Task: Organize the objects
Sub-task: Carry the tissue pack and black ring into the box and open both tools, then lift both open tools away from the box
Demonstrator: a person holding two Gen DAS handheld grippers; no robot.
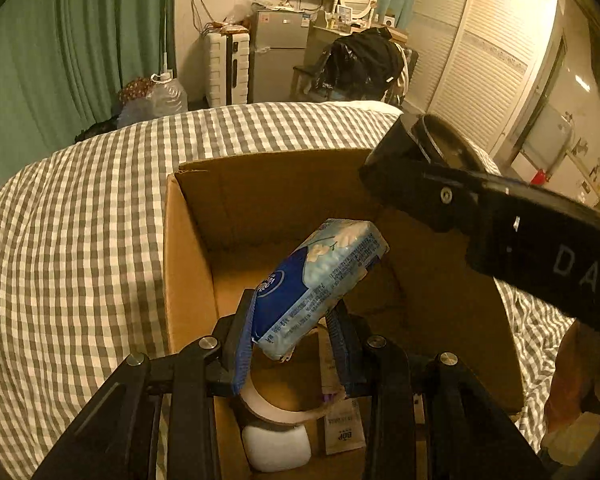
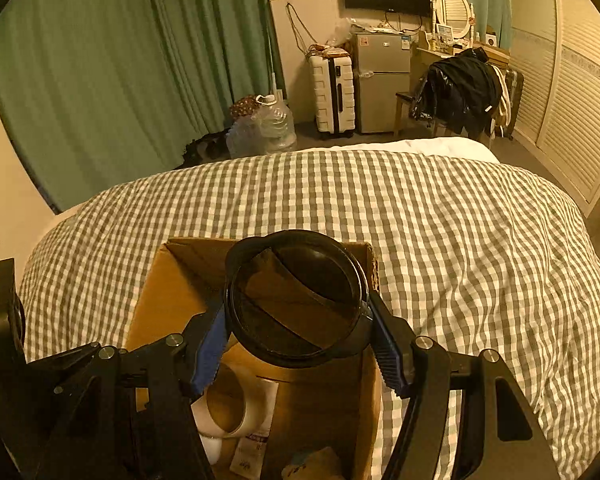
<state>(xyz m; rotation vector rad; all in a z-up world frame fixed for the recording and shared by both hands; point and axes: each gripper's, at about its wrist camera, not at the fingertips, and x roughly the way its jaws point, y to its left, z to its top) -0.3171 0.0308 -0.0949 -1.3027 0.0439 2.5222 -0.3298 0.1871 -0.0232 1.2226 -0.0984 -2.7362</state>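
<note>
tissue pack (image 1: 324,280) sits clenched in the left gripper (image 1: 294,344), its long axis slanting to the upper right of the frame, hanging over the open cardboard box (image 1: 188,264) on the checked bed (image 1: 80,220). right gripper (image 2: 300,344) clasps a dark round container (image 2: 296,300) above the same box. tape roll (image 2: 228,408) lies directly below both.

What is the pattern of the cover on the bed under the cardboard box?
A grey-and-white check on the bed cover, clearest in the right wrist view.
</note>
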